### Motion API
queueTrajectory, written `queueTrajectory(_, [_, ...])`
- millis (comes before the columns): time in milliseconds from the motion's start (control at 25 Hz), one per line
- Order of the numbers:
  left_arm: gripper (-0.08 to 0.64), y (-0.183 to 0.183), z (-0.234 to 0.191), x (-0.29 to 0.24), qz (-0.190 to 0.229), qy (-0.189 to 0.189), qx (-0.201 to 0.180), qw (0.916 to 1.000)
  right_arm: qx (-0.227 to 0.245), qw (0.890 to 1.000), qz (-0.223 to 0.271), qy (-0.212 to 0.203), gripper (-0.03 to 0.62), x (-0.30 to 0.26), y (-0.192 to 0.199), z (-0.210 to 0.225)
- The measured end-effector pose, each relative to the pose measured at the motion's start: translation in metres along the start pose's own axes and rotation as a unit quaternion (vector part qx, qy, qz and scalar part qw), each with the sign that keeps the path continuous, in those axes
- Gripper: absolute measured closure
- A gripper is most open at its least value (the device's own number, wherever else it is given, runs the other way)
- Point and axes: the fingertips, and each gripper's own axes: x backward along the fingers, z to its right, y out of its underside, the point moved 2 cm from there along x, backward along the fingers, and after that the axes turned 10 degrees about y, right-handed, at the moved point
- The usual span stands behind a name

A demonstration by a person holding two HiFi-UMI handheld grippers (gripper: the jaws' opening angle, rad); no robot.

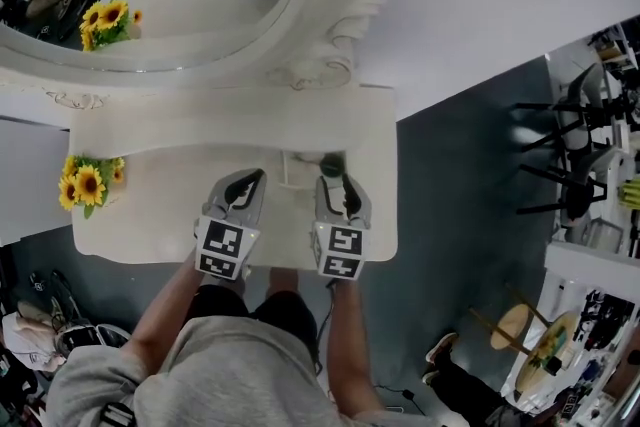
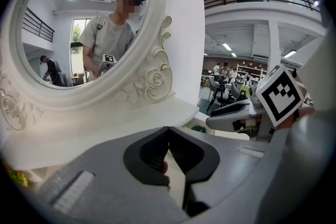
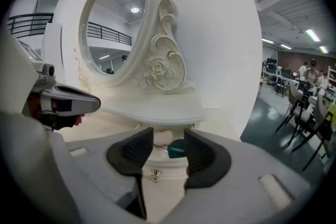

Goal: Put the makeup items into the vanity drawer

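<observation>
Shows a white vanity (image 1: 150, 205) with a small drawer (image 1: 290, 177) standing open under the oval mirror (image 1: 150, 15). Contains one dark green makeup item (image 3: 177, 148), lying toward the drawer's right end; rest of the drawer's inside not clearly visible. Right gripper (image 3: 168, 136) hovering just over the open drawer, jaws apart, the green item in line between them but untouched. Left gripper (image 2: 168, 131) alongside over the vanity top, jaws together on nothing. Sunflowers (image 1: 88, 183) at the top's left edge.
</observation>
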Motion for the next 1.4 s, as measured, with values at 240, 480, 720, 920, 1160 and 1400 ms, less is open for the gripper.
queueTrajectory(240, [0.549,-0.02,-0.001,0.023,0.03,-0.004,-0.016,0.9994,0.009,0.999,0.035,0.0,0.408,0.022,-0.023,-0.01])
queueTrajectory(480, [0.549,-0.036,-0.002,0.058,0.06,-0.011,-0.028,0.9978,0.012,0.998,0.067,0.003,0.408,0.055,-0.046,-0.03])
queueTrajectory(720, [0.549,-0.049,-0.005,0.098,0.092,-0.016,-0.042,0.9948,0.019,0.994,0.104,0.006,0.421,0.089,-0.063,-0.055])
queueTrajectory(920, [0.549,-0.057,-0.011,0.132,0.119,-0.023,-0.053,0.9912,0.025,0.991,0.133,0.008,0.434,0.117,-0.077,-0.08])
queueTrajectory(1160, [0.549,-0.056,-0.015,0.17,0.14,-0.028,-0.061,0.9879,0.034,0.986,0.161,0.017,0.479,0.148,-0.083,-0.11])
queueTrajectory(1400, [0.549,-0.049,-0.021,0.203,0.153,-0.029,-0.067,0.9856,0.042,0.98,0.193,0.026,0.539,0.174,-0.089,-0.142])
